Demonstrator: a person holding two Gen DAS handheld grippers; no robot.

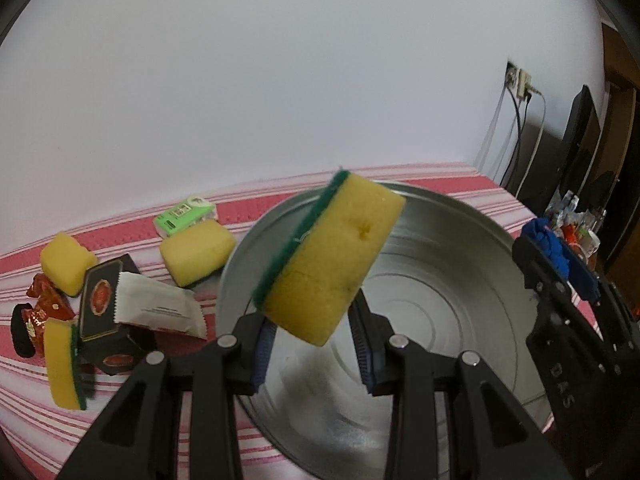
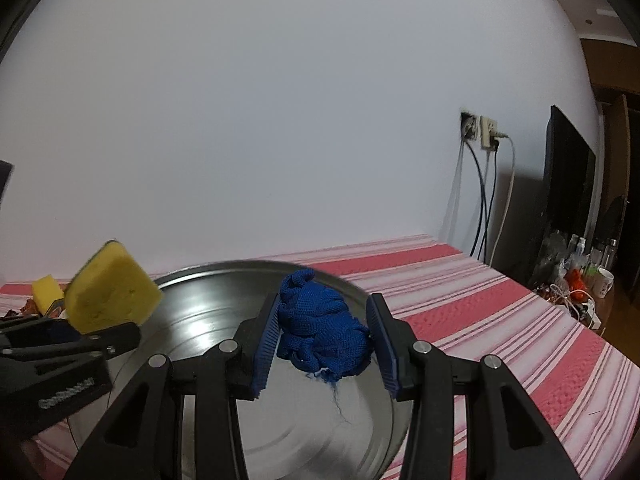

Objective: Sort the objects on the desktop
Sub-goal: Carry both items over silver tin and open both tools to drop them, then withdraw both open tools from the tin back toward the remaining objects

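Note:
My left gripper (image 1: 314, 344) is shut on a yellow sponge with a green scouring side (image 1: 332, 256) and holds it tilted above the round metal basin (image 1: 460, 280). My right gripper (image 2: 324, 344) is shut on a crumpled blue cloth (image 2: 322, 324) and holds it over the same basin (image 2: 208, 320). In the right wrist view the left gripper (image 2: 76, 336) with its sponge (image 2: 114, 300) shows at the left. In the left wrist view the right gripper (image 1: 560, 280) with the cloth (image 1: 550, 246) shows at the right.
Left of the basin on the red striped tablecloth (image 1: 36, 376) lie several sponges (image 1: 196, 254), a green tissue pack (image 1: 182, 216), a black box (image 1: 100, 300), a white sachet (image 1: 160, 312) and red wrapped sweets (image 1: 44, 308). Wall sockets and cables (image 2: 484, 168) are at the right.

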